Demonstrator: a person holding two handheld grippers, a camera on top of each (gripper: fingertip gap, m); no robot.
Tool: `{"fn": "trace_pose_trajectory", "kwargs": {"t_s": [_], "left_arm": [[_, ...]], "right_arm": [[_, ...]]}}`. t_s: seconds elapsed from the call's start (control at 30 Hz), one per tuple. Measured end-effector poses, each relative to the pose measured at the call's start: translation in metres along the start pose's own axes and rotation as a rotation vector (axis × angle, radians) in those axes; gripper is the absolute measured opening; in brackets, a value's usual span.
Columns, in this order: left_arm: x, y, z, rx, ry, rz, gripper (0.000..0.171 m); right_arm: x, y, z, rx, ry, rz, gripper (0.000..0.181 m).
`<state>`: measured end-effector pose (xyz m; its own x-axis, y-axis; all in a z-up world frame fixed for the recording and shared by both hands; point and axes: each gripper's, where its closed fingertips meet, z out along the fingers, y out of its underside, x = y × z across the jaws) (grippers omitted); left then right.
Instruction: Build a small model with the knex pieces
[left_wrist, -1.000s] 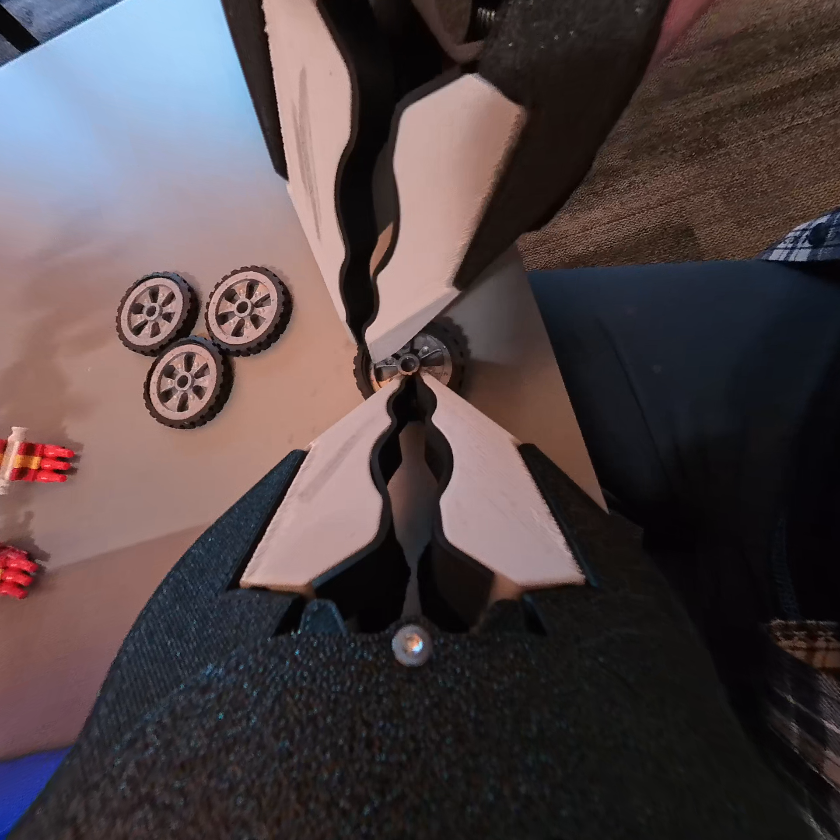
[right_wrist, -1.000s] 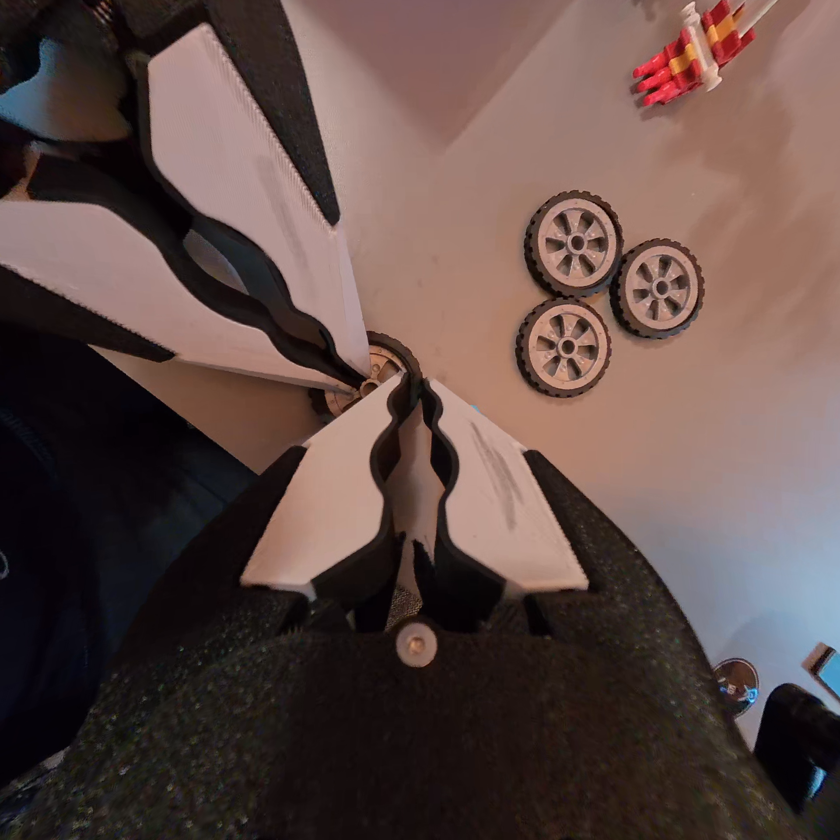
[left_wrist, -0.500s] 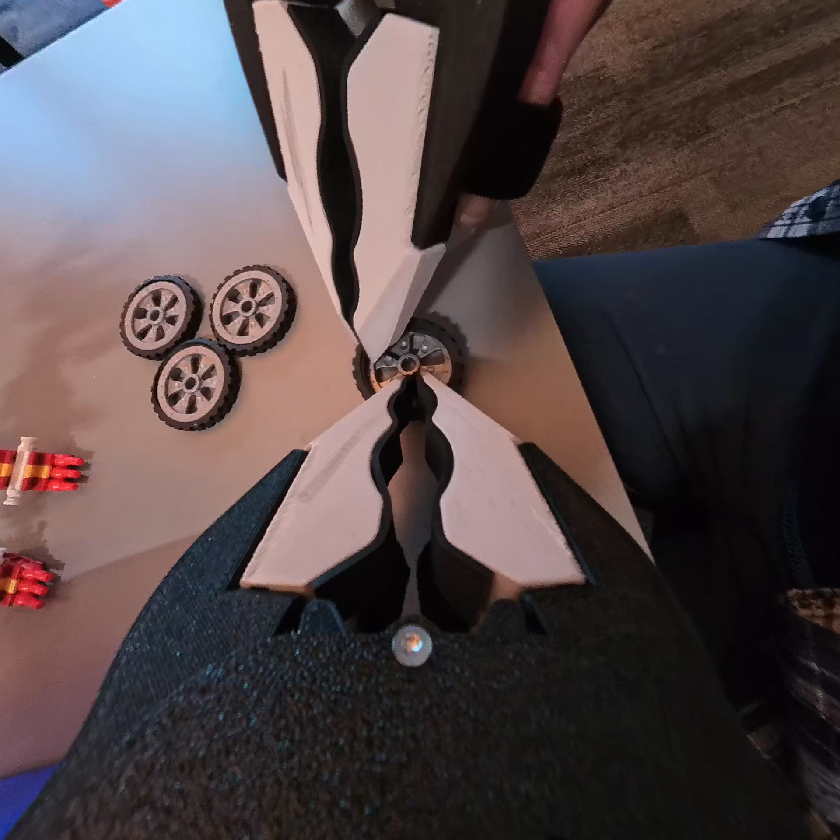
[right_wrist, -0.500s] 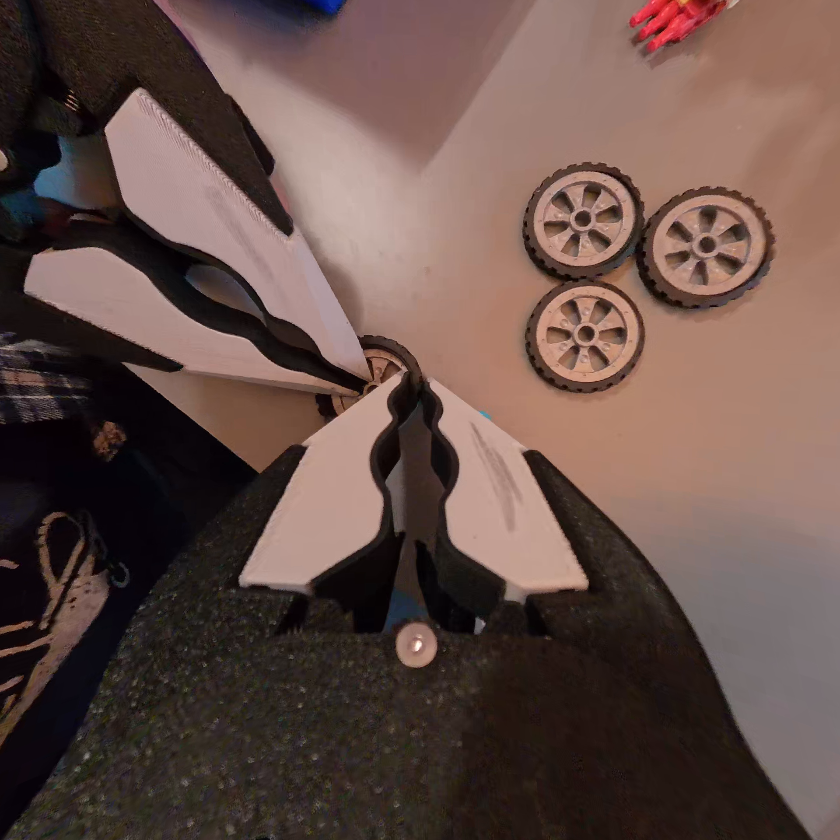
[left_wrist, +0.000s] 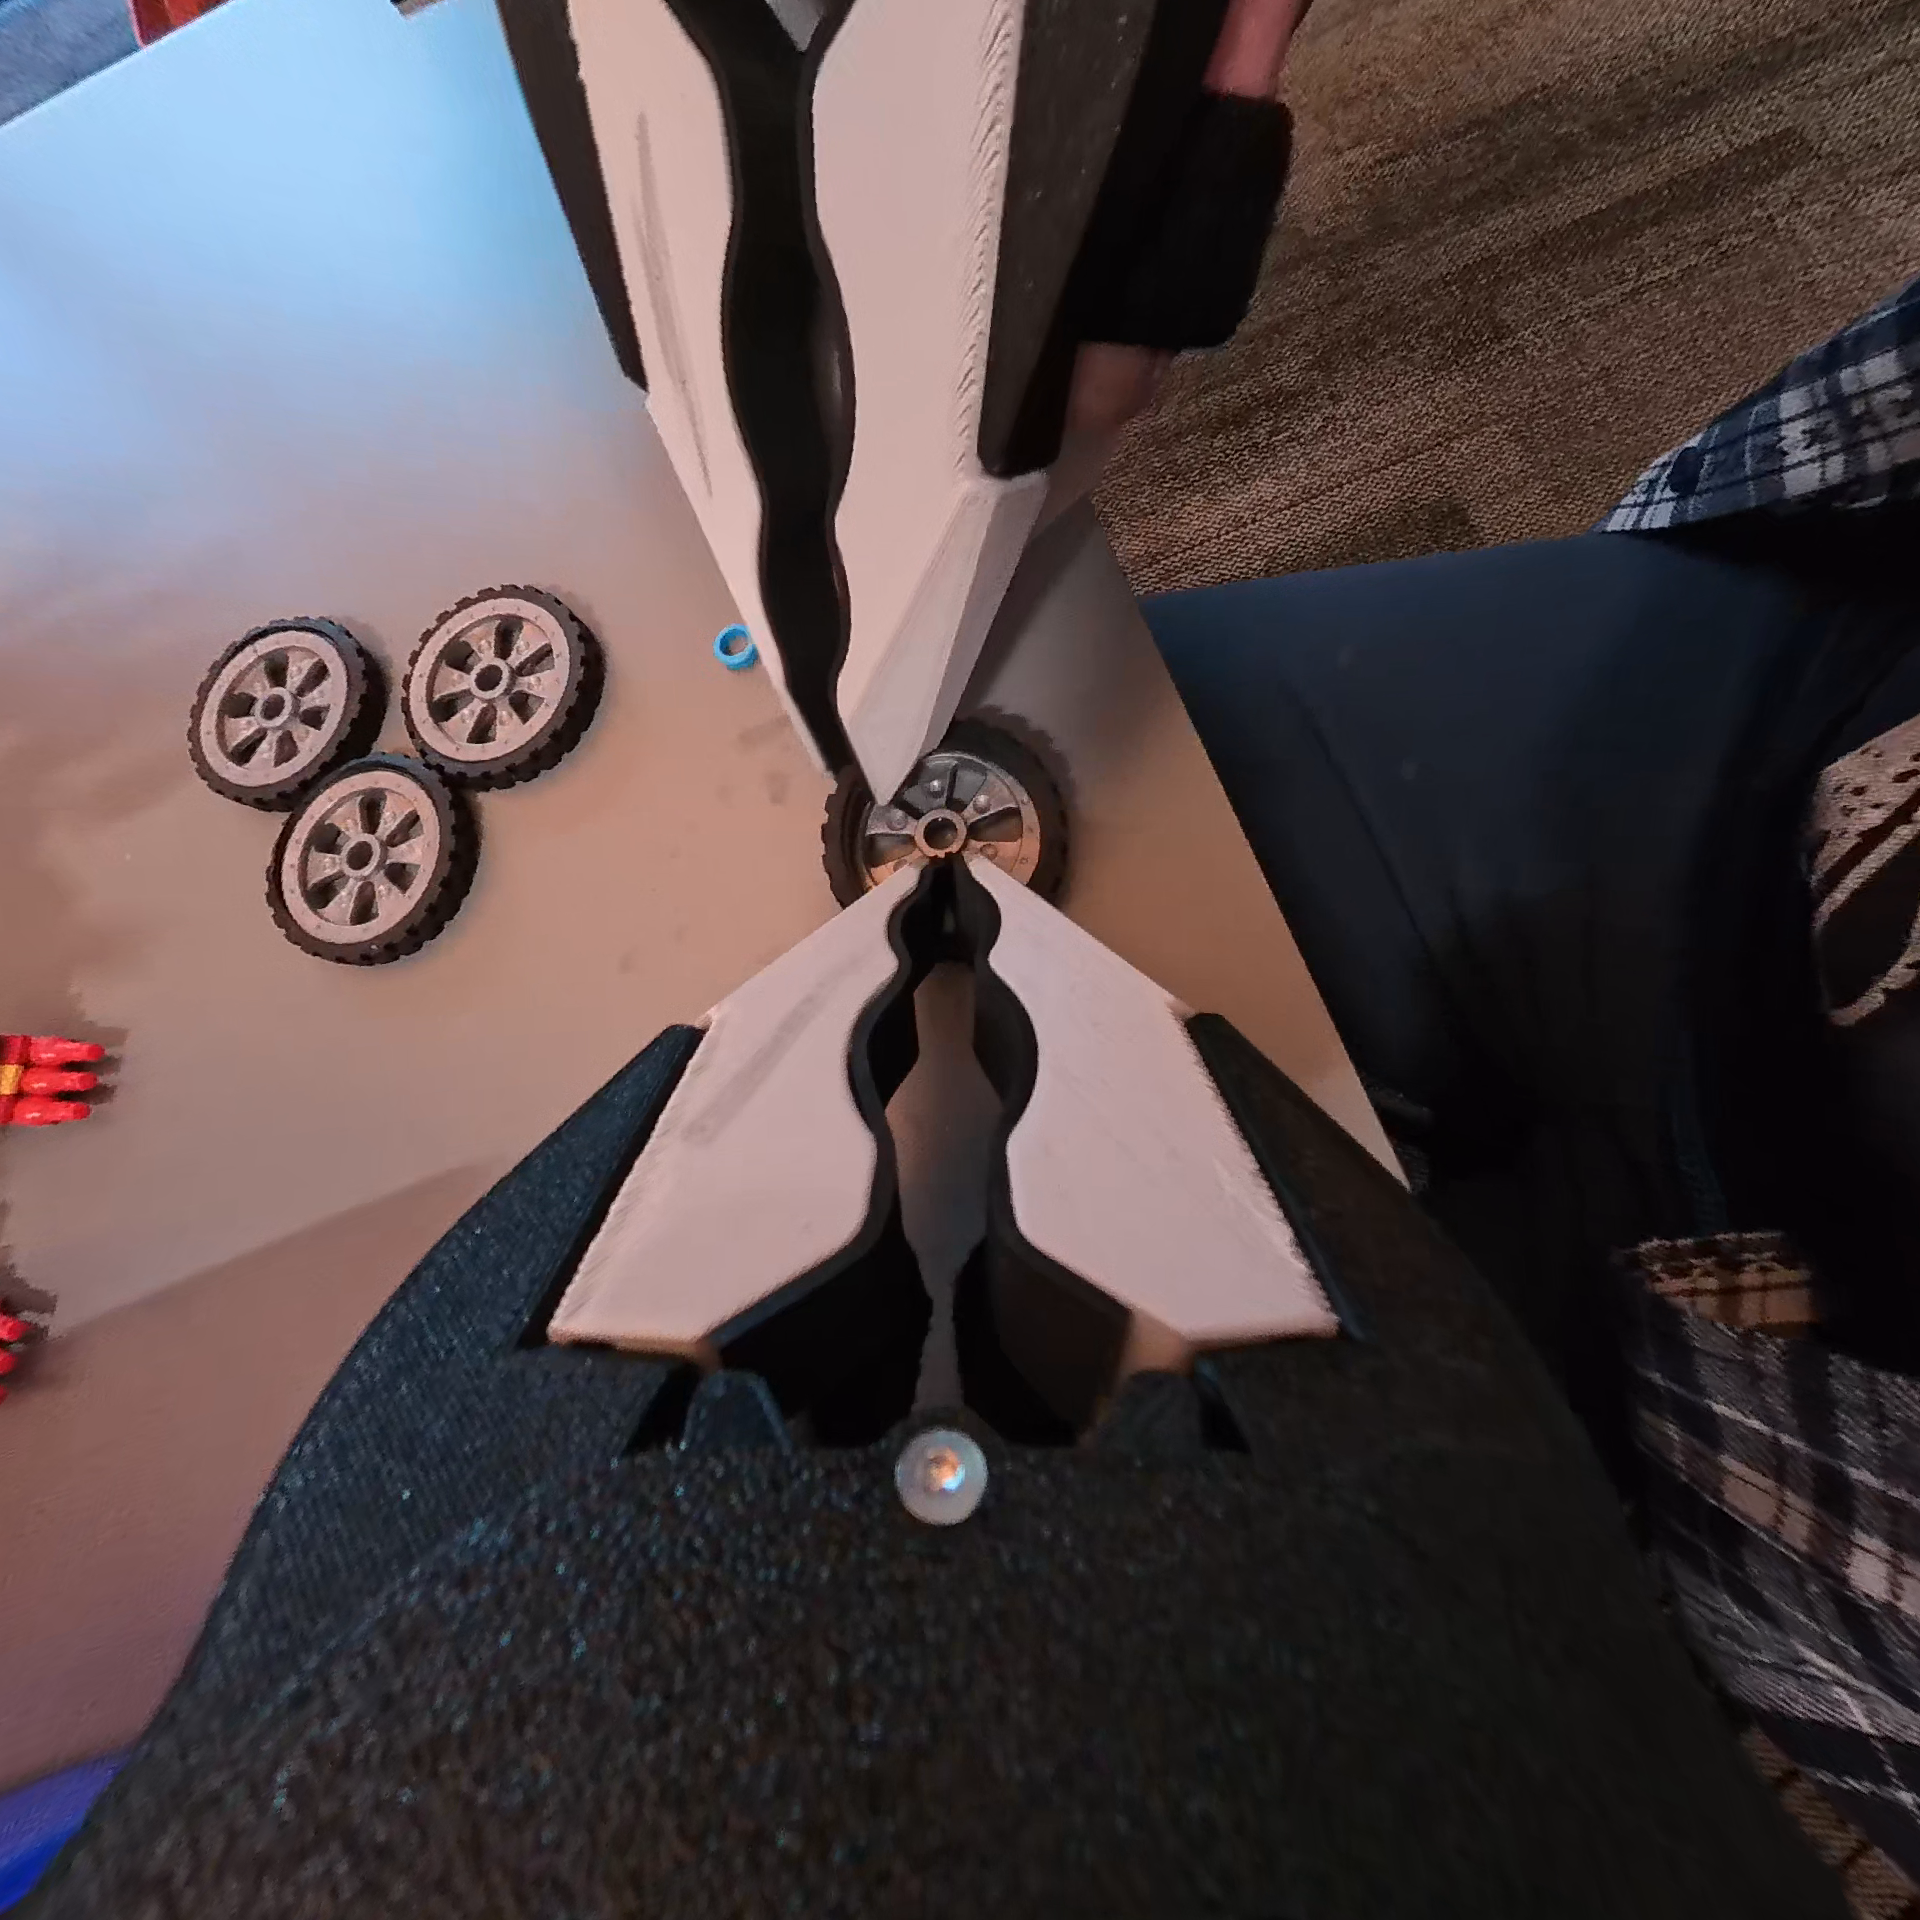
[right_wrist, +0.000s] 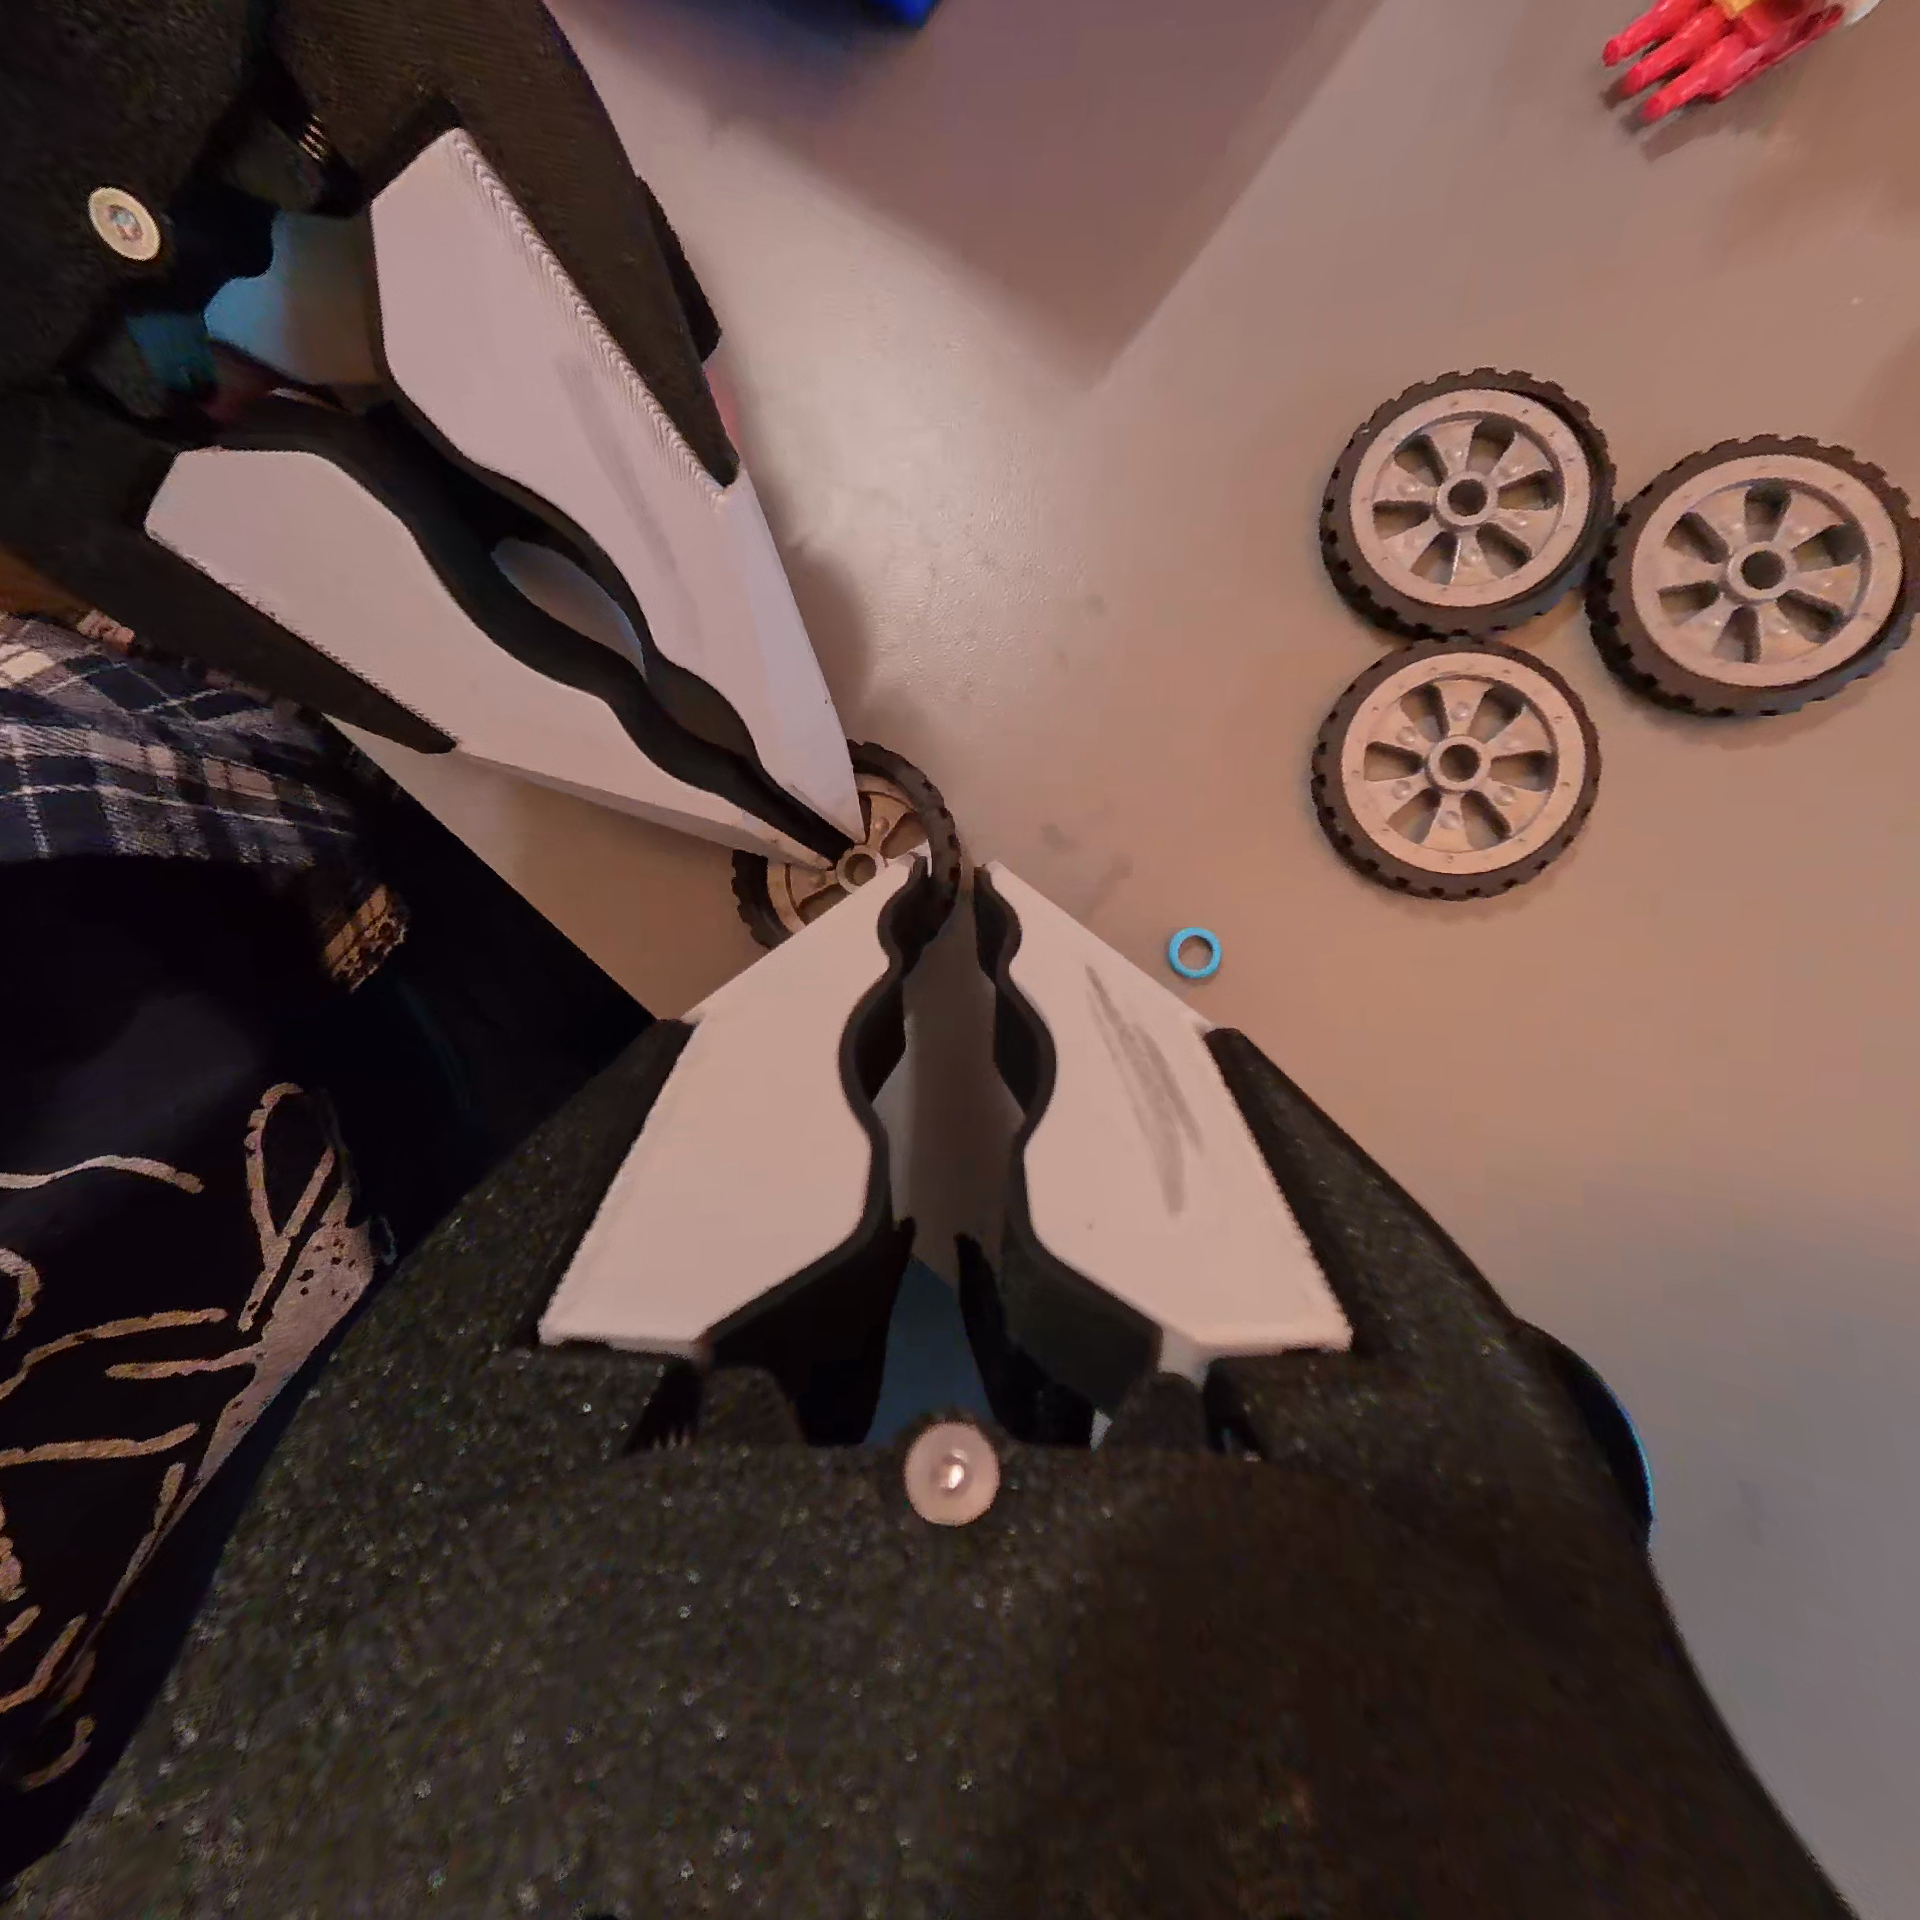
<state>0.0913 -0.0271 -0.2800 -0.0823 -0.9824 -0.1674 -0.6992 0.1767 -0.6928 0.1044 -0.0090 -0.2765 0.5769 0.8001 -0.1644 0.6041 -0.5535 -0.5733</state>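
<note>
A small toy wheel (left_wrist: 977, 821) with a black tyre and a grey hub is held over the table's near edge between both grippers. My left gripper (left_wrist: 940, 883) is shut on the wheel just below its hub. My right gripper (right_wrist: 948, 883) is shut on the tyre (right_wrist: 940, 847), which shows in the narrow gap between its tips. In the left wrist view the right gripper (left_wrist: 854, 781) reaches down from the top onto the wheel's upper left rim. In the right wrist view the left gripper (right_wrist: 831, 844) comes in from the upper left onto the hub.
Three like wheels (left_wrist: 364, 857) (right_wrist: 1455, 764) lie flat in a cluster on the grey table (left_wrist: 312, 364). A small blue ring (right_wrist: 1193, 951) (left_wrist: 734, 649) lies near the right gripper. Red toy parts (left_wrist: 47, 1081) (right_wrist: 1704, 52) lie farther off. A person's dark-trousered leg (left_wrist: 1507, 831) is just past the table edge. My two grippers' fingertips are within a few centimetres of each other.
The right gripper has swung to point more straight down at the wheel. A blue ring now lies in plain view on the table. Both grippers stay on the wheel.
</note>
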Motion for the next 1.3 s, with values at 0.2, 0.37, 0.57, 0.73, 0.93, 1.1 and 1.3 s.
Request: {"fn": "trace_pose_trajectory", "kwargs": {"t_s": [0.2,0.37,0.57,0.73,0.93,1.1,1.3], "left_arm": [[0.0,0.0,0.0,-0.001,0.028,-0.015,0.002],[0.001,0.0,0.0,0.0,0.027,-0.015,0.001],[0.0,0.0,0.0,0.0,0.022,-0.016,0.002],[0.0,0.0,0.0,0.0,0.016,-0.017,0.002],[0.0,0.0,0.001,-0.001,-0.001,-0.001,0.001],[-0.001,0.0,0.001,-0.001,-0.014,0.005,0.001],[-0.001,0.0,0.001,0.0,-0.013,-0.005,0.001]], "right_arm": [[-0.001,0.0,-0.003,0.007,-0.001,-0.004,0.01],[-0.001,-0.001,-0.007,-0.001,0.023,-0.029,0.01],[0.0,0.001,-0.003,-0.025,0.046,-0.051,0.005],[0.003,0.0,-0.002,-0.058,0.082,-0.074,0.004],[0.01,0.002,0.003,-0.1,0.135,-0.124,0.003],[0.01,0.002,0.003,-0.144,0.131,-0.154,0.003],[0.01,0.002,0.003,-0.203,0.121,-0.155,0.002]]}}
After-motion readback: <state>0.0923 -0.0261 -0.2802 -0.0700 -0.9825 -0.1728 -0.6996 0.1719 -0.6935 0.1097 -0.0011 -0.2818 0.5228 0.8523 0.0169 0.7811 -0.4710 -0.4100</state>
